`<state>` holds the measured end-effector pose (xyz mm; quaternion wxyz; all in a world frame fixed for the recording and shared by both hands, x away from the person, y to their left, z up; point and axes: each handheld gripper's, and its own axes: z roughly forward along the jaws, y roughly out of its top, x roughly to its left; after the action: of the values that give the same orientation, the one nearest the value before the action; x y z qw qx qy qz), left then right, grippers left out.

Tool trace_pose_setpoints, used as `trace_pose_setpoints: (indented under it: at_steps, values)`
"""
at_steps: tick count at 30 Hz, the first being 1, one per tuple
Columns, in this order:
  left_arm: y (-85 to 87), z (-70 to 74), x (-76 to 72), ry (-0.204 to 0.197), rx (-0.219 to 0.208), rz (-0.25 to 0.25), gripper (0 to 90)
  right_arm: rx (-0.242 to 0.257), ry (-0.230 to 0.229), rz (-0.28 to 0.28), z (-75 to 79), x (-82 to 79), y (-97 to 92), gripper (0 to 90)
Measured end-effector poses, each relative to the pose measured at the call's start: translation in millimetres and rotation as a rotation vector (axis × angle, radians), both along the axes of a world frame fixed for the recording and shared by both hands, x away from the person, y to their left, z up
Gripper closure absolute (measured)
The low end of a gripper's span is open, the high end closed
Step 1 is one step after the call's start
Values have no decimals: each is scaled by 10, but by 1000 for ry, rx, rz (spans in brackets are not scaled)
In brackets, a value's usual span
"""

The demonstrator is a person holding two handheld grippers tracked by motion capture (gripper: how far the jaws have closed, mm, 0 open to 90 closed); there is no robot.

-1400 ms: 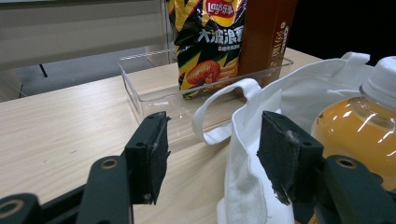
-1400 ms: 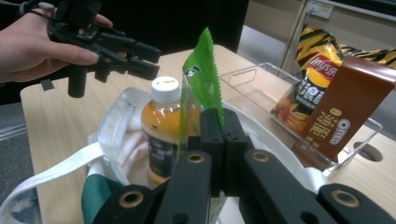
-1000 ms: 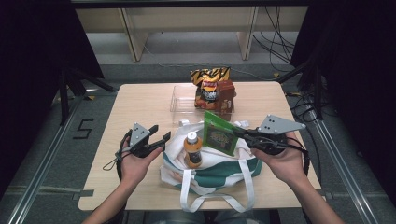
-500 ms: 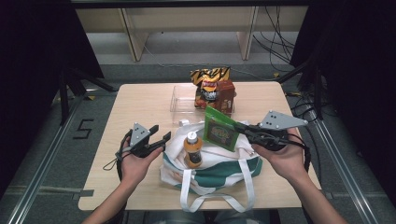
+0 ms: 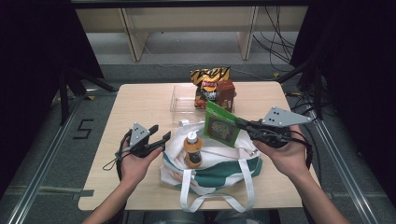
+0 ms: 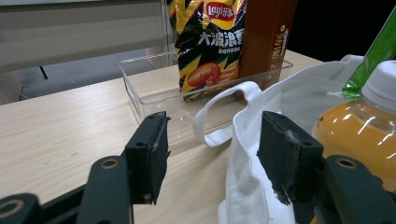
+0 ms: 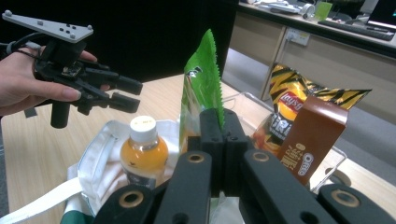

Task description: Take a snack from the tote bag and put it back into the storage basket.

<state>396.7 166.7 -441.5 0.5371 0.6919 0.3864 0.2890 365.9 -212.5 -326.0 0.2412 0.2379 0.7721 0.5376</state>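
on the wooden surface (image 5: 140,102) a soft white-and-green tote bag (image 5: 219,168) holds an orange juice bottle (image 5: 192,149), a clear tray (image 5: 180,100) behind holds a chips bag (image 5: 208,81) and brown box (image 5: 225,93), and above the tote the right hand-held gripper (image 5: 239,123) pinches the light, crinkly, probably slippery green packet (image 5: 220,125) by its edge while the left hand-held gripper (image 5: 159,134) stands wide by the tote's rim.

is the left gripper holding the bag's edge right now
No: in the left gripper view the left gripper has its jaws apart, with the white bag rim between them and untouched by the pads.
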Motion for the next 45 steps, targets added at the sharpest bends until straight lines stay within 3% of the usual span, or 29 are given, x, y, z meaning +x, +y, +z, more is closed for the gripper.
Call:
trace_pose_setpoints:
  at_steps: [11, 13, 14, 17, 18, 23, 31, 32, 34, 35, 37, 41, 45]
  values:
    - [4, 3, -6, 6, 9, 12, 423, 8, -29, -9, 104, 26, -22, 900]
    - [-2, 2, -10, 6, 8, 11, 423, 11, -14, -6, 115, 25, -26, 900]
    - [-6, 4, -12, 8, 8, 11, 423, 3, -35, -9, 124, 38, -35, 900]
    - [-10, 6, -14, 7, 8, 11, 423, 12, -37, -13, 125, 57, -32, 900]
    - [-10, 5, -15, 7, 9, 13, 422, 18, -18, -7, 123, 59, -25, 900]
    - [-8, 3, -9, 5, 5, 13, 423, 9, -44, -6, 142, 111, -9, 900]
    - [-2, 0, -9, 10, 3, 21, 424, 21, -41, -7, 181, 157, 36, 900]
    - [-4, -2, -8, 10, 4, 20, 424, 12, -73, -2, 189, 184, 31, 900]
    - [-9, 1, -12, 9, 5, 18, 424, 18, -79, -5, 197, 203, 39, 900]
    - [-5, 7, -11, 2, 12, 14, 424, 35, -43, -6, 198, 190, 51, 900]
    - [-4, 2, 0, -5, -1, 8, 424, 28, -66, -14, 216, 210, 50, 900]
    - [2, 10, -18, 6, -1, 18, 424, 27, -69, -24, 246, 245, 57, 900]
    - [-7, 16, -27, 3, -1, 15, 424, 31, -45, -26, 259, 258, 73, 900]
